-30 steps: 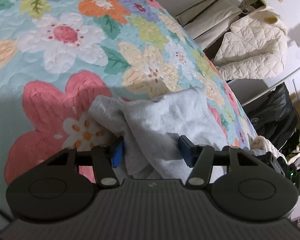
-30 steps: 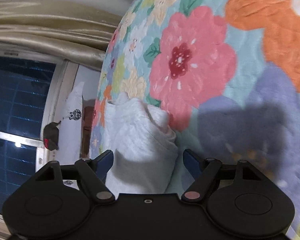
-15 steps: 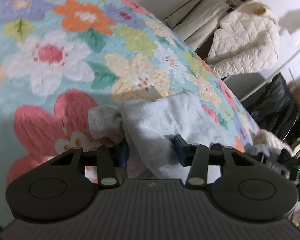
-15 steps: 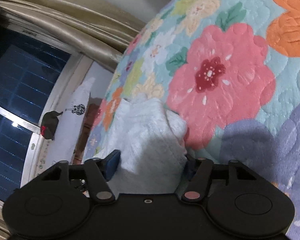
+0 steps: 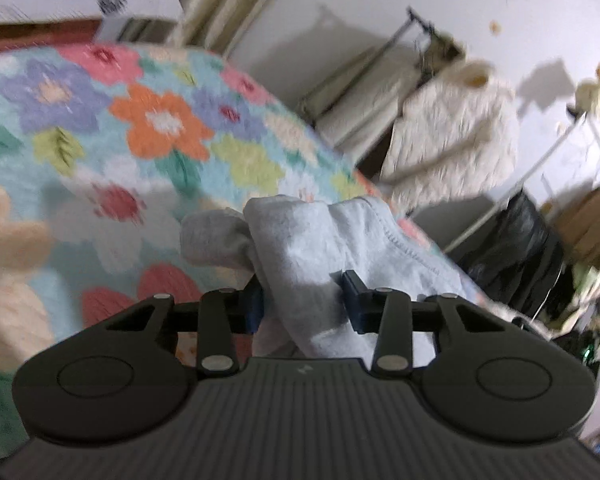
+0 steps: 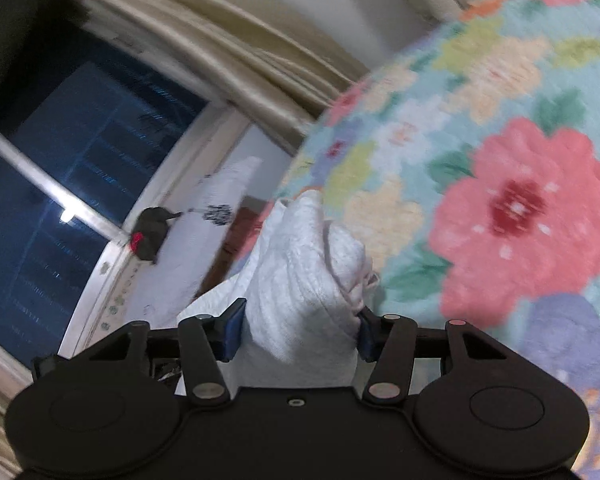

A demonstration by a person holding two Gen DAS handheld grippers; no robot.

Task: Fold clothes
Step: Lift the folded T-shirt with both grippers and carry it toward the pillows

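A pale grey garment (image 5: 320, 248) is bunched between the blue pads of my left gripper (image 5: 302, 304), whose jaws are closing and press on the cloth. It hangs lifted above the flowered bedspread (image 5: 100, 128). In the right wrist view another thick fold of the same pale garment (image 6: 304, 280) fills the gap of my right gripper (image 6: 298, 330); its jaws are closing too, and both pads squeeze the fabric. How the garment runs between the two grips is hidden behind the grippers.
The bedspread (image 6: 500, 160) covers the bed below. A cream quilted jacket (image 5: 452, 136) hangs on a rack at the right, with a black bag (image 5: 516, 256) under it. A dark window (image 6: 60, 184), beige curtain (image 6: 228, 40) and white pillow (image 6: 204, 240) lie past the bed's edge.
Both grippers closed onto the grey garment and rose with it off the bedspread. The views tilted up, and more of the wall, rack and window shows.
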